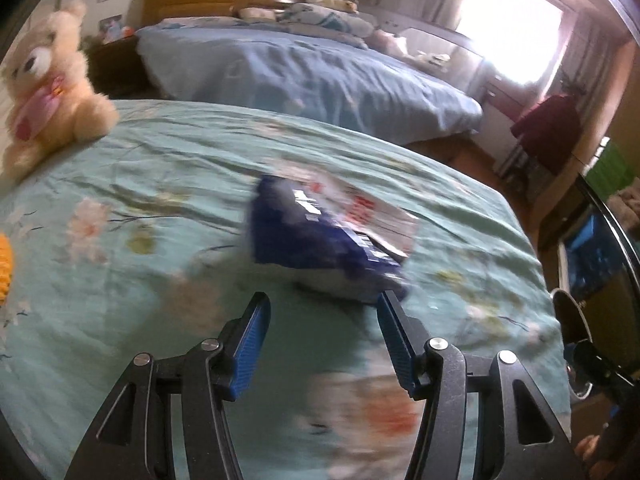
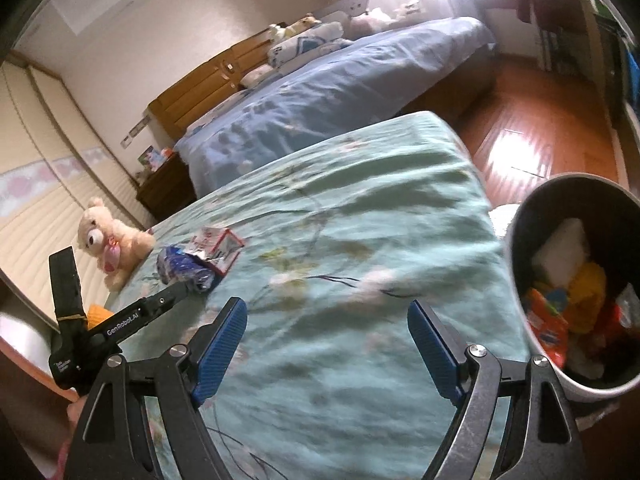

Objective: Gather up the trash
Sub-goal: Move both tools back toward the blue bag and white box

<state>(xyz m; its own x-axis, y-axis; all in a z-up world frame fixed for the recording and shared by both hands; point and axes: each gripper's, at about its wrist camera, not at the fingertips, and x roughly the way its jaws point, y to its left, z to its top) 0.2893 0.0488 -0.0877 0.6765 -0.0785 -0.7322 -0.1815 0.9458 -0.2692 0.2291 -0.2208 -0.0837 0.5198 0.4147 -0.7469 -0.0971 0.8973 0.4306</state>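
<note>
On the green floral bedspread point(image 2: 360, 208), nearest the lenses, both tools are hanging with jaws parted; the right gripper point(image 2: 326, 344) is spreading wide over bare cloth and gripping nothing, while the left gripper point(image 1: 324, 336) is standing about half open, its right finger's tip just reaching the near edge of the blue wrapper point(image 1: 320, 236) (the right wrist view is showing that tip against the crumpled foil), so I judge it is lining up to pinch, not yet clamping. Just behind the wrapper a small red-and-white carton point(image 2: 218, 246) is lying on its side, touching it; both are trash waiting to go. At the bed's right edge a dark bin point(image 2: 520, 240) is standing open-mouthed within reach, already holding white, yellow and orange packaging. Farther off, a cream teddy bear point(image 1: 52, 80) is sitting by the bed's far edge; beyond it a blue bed point(image 1: 312, 68) is stretching toward the bright window.
</note>
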